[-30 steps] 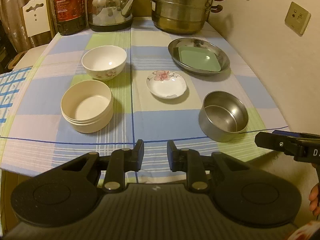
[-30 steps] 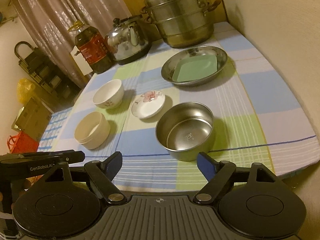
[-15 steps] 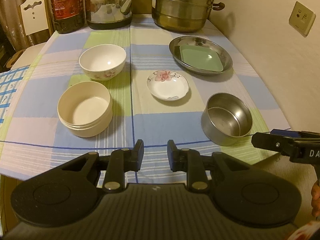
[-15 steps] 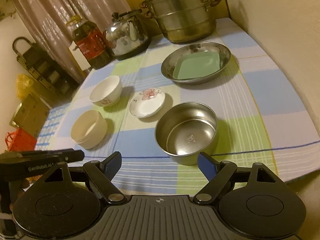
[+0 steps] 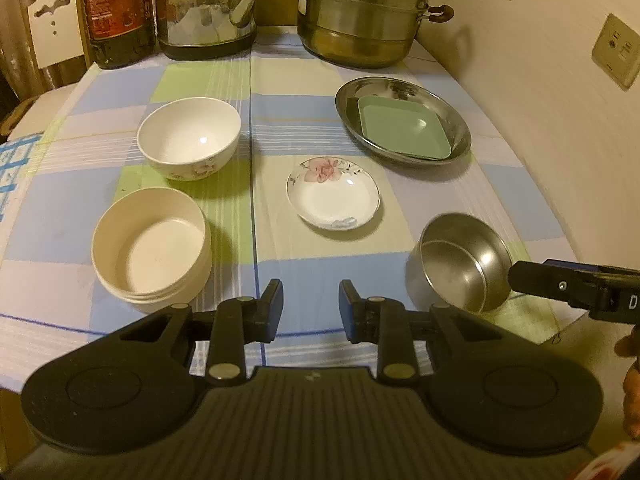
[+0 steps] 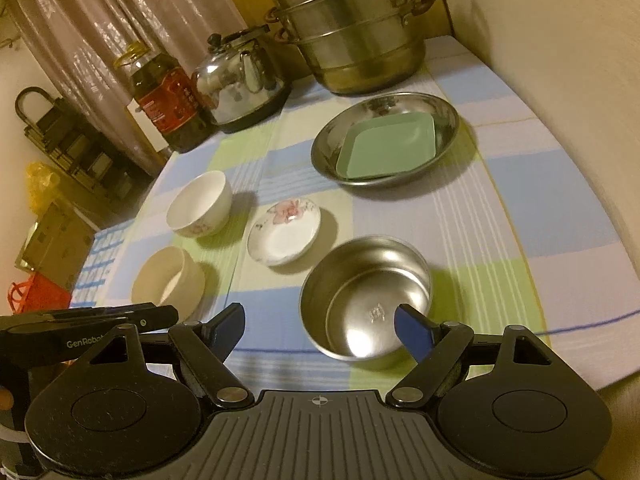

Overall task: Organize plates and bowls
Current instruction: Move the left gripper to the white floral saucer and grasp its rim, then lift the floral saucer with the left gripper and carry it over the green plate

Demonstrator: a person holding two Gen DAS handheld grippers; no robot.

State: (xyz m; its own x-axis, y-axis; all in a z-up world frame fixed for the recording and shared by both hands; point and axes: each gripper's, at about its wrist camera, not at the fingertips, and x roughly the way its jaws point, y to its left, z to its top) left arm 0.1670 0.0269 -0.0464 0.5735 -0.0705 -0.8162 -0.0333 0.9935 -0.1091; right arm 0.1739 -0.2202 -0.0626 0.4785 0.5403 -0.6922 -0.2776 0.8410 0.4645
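On the checked tablecloth stand a white ceramic bowl [image 5: 189, 142], a cream plastic bowl [image 5: 150, 243], a small flowered saucer [image 5: 333, 194], a steel bowl [image 5: 460, 262] and a steel dish [image 5: 400, 118] that holds a green square plate [image 5: 400, 126]. My left gripper [image 5: 310, 306] is open a little and empty, over the front edge between the cream bowl and the steel bowl. My right gripper [image 6: 320, 330] is open wide and empty, just in front of the steel bowl [image 6: 364, 296]. Its right finger overlaps the bowl's near rim in the view.
At the back stand an oil bottle [image 5: 116, 12], a steel kettle [image 5: 208, 6] and a tiered steamer pot [image 5: 360, 8]. A wall [image 5: 540, 100] with sockets runs along the right side. The table's front edge [image 5: 120, 336] is just below both grippers.
Both grippers have moved forward toward the table. The right gripper has come up close to the steel bowl. No dish has moved.
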